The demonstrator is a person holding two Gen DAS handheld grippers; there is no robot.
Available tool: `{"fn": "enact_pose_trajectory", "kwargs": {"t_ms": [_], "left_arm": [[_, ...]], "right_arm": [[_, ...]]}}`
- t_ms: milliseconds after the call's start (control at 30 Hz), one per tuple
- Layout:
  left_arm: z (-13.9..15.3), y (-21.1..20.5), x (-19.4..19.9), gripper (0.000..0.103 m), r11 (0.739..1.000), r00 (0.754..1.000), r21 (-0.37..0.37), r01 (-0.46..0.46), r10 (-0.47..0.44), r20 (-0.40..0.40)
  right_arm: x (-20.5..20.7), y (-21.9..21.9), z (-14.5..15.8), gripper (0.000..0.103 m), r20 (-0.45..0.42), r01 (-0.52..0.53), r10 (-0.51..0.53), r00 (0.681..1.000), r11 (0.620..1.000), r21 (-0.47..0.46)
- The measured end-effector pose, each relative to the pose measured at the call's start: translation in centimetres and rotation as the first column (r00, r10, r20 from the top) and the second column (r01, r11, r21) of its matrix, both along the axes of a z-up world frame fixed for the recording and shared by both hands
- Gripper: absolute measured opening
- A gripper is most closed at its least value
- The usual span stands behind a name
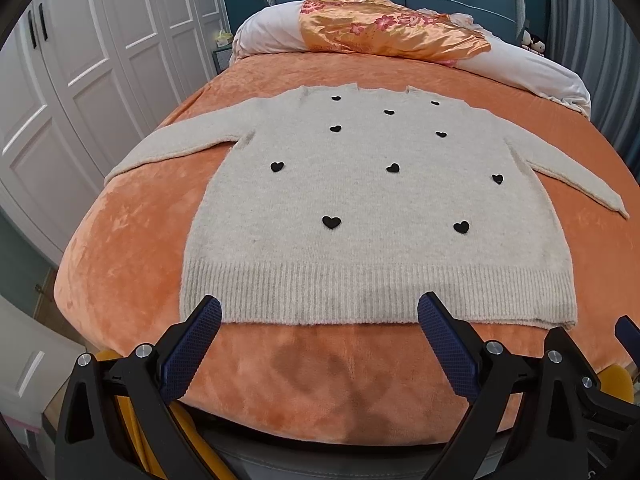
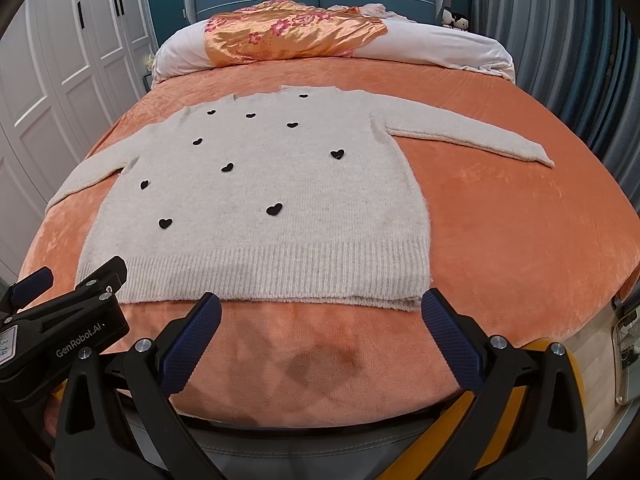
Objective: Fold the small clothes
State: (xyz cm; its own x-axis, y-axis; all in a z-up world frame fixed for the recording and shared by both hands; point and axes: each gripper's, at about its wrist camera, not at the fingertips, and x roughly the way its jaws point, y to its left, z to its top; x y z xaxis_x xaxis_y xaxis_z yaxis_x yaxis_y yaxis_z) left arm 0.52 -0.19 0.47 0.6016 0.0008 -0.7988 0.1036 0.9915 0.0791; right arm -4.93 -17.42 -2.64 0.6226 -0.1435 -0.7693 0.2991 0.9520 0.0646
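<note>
— Sweater (image 1: 376, 208) flat on the orange bedspread (image 1: 132, 248), hem at six o'clock; left gripper (image 1: 320, 320) and right gripper (image 2: 322, 316) gaping, empty.

— Only the right view catches the left tool, at eight o'clock.

Cream sweater (image 1: 360, 208), black hearts (image 1: 331, 222)

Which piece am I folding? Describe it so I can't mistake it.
Find the orange bed cover. Flat in its middle lies the cream sweater, sleeves spread, ribbed hem towards both open claws. Black hearts dot it, unlike the shiny floral quilt at the headboard.
</note>
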Motion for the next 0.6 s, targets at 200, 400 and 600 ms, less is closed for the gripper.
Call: {"fn": "enact_pose_trajectory", "kwargs": {"t_ms": [200, 400, 600], "left_arm": [[0.02, -0.03, 0.0, 0.096, 1.0, 1.0, -0.001, -0.001, 0.001, 0.0], [-0.01, -0.03, -0.03, 0.096, 1.0, 1.0, 0.0, -0.001, 0.001, 0.0], [-0.01, 0.0, -0.02, 0.096, 1.0, 1.0, -0.001, -0.002, 0.002, -0.001]], "right_arm": [[-0.08, -0.03, 0.15, 0.098, -0.001, 0.001, -0.001, 1.0, 1.0, 0.001], [-0.08, 0.01, 0.07, 0.098, 0.0, 0.002, -0.002, 1.0, 1.0, 0.0], [-0.06, 0.01, 0.01, 0.098, 0.0, 0.002, -0.002, 1.0, 1.0, 0.0]]}}
